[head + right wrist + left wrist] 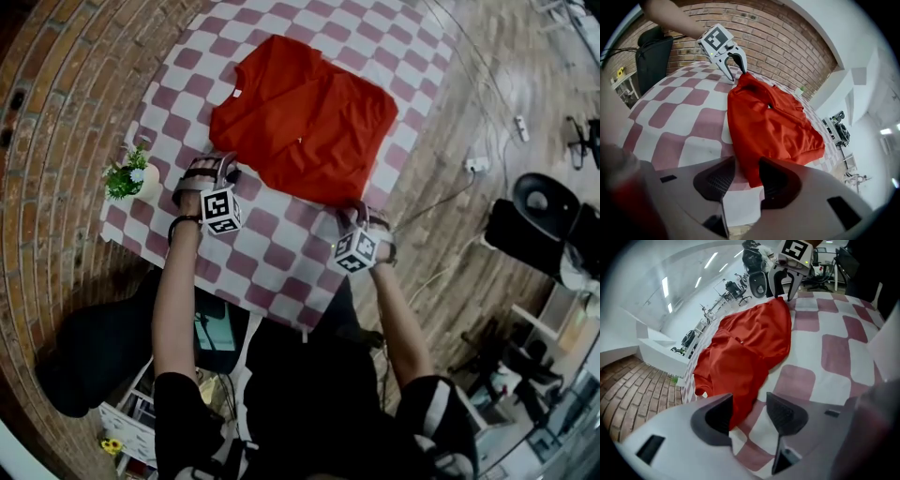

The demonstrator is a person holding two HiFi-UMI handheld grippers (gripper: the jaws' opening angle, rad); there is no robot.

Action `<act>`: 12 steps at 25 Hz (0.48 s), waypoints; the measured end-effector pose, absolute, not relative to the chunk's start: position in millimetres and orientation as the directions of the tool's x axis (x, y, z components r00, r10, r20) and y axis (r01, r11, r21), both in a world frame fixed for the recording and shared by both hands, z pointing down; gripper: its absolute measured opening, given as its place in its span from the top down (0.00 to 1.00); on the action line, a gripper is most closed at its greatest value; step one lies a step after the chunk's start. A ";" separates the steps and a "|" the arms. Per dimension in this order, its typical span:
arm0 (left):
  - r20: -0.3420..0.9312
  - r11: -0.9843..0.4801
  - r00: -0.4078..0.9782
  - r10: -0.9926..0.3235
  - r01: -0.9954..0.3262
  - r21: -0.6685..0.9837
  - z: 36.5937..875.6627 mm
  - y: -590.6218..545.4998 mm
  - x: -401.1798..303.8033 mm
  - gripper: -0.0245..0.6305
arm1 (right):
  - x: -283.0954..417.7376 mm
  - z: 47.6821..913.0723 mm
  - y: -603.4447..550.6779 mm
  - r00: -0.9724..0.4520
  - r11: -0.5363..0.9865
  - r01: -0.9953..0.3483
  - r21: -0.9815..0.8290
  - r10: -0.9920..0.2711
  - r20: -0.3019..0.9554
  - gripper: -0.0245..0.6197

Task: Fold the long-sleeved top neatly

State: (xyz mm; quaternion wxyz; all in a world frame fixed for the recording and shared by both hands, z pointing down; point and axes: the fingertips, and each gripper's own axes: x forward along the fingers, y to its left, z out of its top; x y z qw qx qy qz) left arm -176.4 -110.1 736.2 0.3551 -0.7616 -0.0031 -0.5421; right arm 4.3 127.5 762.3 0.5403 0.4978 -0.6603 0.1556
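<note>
Firstly, head view: red top lying on checked table, near edge at left gripper and right gripper. Left gripper view: jaws spread, hem between, unpinched. Right gripper view: same, near corner. Likely risk: uneven bites, crooked fold.

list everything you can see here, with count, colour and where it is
long-sleeved top: 1, red, partly folded, mid-table
tablecloth: 1, pink-and-white check, covering the table
potted plant: 1, green in a whitish pot, table edge at the head view's left
office chair: 1, black, on the floor at right
left gripper: 1, grey, open at the top's near edge
right gripper: 1, grey, open, the top's near corner between its jaws
</note>
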 end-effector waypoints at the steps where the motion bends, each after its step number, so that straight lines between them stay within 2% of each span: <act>1: 0.833 -0.743 0.406 -0.375 0.406 -0.532 740.2 -111.4 -174.9 0.65 | 4.4 763.6 126.7 0.080 0.463 -0.821 0.335 -0.487 0.870 0.73; 7: 0.846 -0.744 0.386 -0.367 0.425 -0.516 748.2 -125.5 -165.5 0.65 | 4.4 771.2 121.8 0.079 0.493 -0.800 0.340 -0.475 0.876 0.73; 12: 0.846 -0.734 0.380 -0.373 0.437 -0.520 750.8 -130.7 -163.1 0.80 | 5.3 773.4 120.2 0.070 0.506 -0.797 0.329 -0.465 0.883 0.73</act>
